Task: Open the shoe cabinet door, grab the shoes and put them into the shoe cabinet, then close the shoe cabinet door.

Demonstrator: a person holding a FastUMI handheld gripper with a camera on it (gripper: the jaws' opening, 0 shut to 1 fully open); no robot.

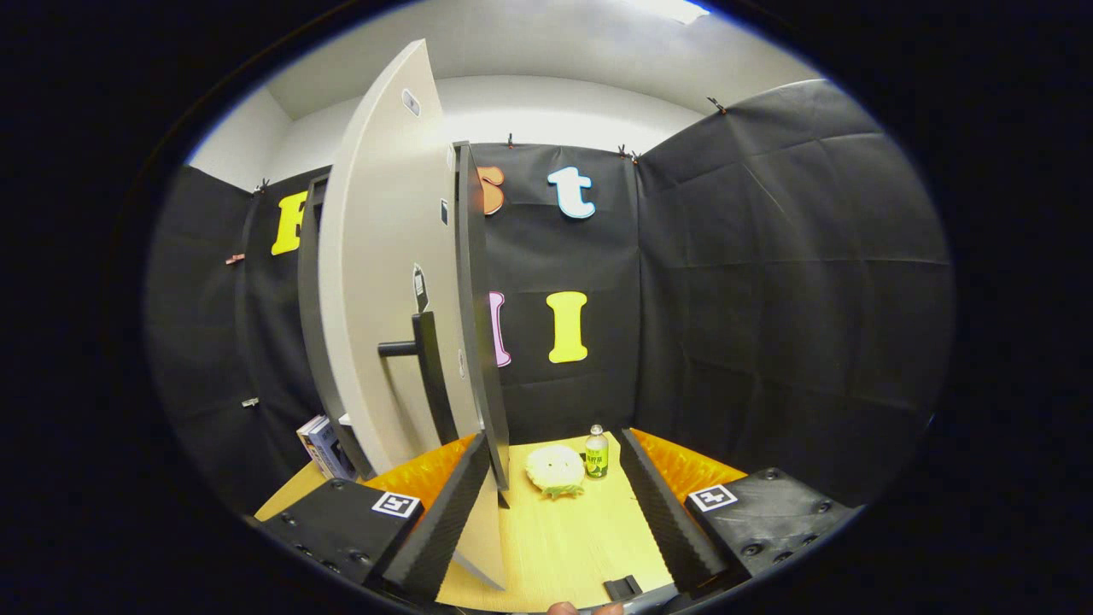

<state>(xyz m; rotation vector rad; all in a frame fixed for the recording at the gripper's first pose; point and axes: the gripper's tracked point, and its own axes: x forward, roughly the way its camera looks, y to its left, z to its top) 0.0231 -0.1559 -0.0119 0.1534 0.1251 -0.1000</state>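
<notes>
Surface: pale wooden tabletop (564, 538), black cloth behind.
Door (384, 282): open, stiff, light-swinging panel.
Hold: dark bar handle (427, 359).
Gripper (555, 512): fingers spread wide, empty.

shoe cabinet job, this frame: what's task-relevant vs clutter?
Task things:
- cabinet door, swung open, edge between the tool's fingers
- door handle
- tool, fingers open, touching nothing

Lying about:
- plush slipper-like thing on the table beyond the fingers; may be the shoe, cannot tell
- bottle beside it
- books behind the door
</notes>
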